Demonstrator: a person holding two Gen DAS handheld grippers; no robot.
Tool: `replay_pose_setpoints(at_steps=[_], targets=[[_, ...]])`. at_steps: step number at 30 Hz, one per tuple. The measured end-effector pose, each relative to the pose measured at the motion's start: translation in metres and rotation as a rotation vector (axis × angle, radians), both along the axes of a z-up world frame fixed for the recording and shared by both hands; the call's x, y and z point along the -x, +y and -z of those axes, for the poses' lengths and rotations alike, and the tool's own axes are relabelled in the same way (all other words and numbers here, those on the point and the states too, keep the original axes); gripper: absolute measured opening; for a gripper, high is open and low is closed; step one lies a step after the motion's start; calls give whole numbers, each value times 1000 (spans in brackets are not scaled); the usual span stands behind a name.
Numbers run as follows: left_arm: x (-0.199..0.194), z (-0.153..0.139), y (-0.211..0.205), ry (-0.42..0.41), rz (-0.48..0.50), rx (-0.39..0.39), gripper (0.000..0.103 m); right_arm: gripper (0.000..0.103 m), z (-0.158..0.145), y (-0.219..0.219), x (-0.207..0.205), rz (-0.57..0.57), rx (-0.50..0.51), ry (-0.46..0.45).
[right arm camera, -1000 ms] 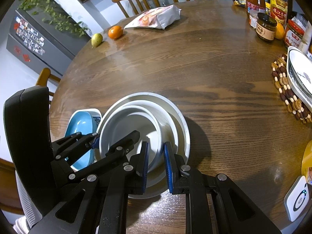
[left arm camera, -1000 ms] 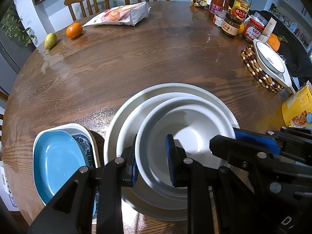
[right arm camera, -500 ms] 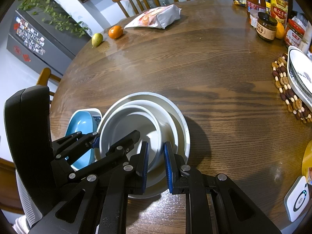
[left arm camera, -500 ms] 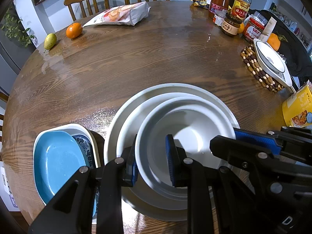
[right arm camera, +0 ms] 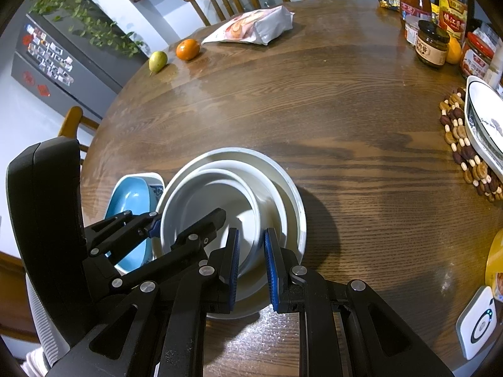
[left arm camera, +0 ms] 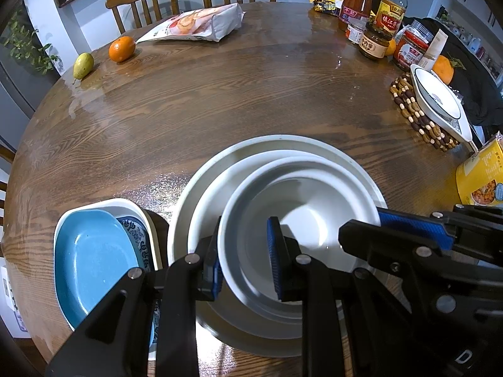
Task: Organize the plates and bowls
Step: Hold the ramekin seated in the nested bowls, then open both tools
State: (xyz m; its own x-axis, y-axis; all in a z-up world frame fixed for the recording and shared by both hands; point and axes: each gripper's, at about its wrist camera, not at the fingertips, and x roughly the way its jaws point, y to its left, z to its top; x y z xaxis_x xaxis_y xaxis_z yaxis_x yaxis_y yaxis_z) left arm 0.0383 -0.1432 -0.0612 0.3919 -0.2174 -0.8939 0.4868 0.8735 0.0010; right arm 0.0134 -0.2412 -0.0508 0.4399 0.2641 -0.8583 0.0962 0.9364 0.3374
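A white bowl sits uppermost in a nest of a wider white plate and a large pale plate. My left gripper straddles the bowl's left rim, one pad outside and one inside, shut on it. At the bowl's right rim my right gripper is shut the same way. Each gripper shows in the other's view, the left gripper and the right gripper. Left of the nest, a blue dish and a blue-patterned dish lie in a white rectangular dish.
Another white dish rests on a beaded trivet at the right edge. Sauce bottles and jars crowd the far right. A snack bag, an orange and a pear lie far left. A yellow box stands nearby.
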Motion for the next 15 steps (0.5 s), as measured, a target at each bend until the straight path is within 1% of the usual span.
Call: replay_pose_setpoints(at_steps=[15], targets=[[0,0,-2,-7,-3,-26,21,19,1,-1,-3,-22,-9,7]])
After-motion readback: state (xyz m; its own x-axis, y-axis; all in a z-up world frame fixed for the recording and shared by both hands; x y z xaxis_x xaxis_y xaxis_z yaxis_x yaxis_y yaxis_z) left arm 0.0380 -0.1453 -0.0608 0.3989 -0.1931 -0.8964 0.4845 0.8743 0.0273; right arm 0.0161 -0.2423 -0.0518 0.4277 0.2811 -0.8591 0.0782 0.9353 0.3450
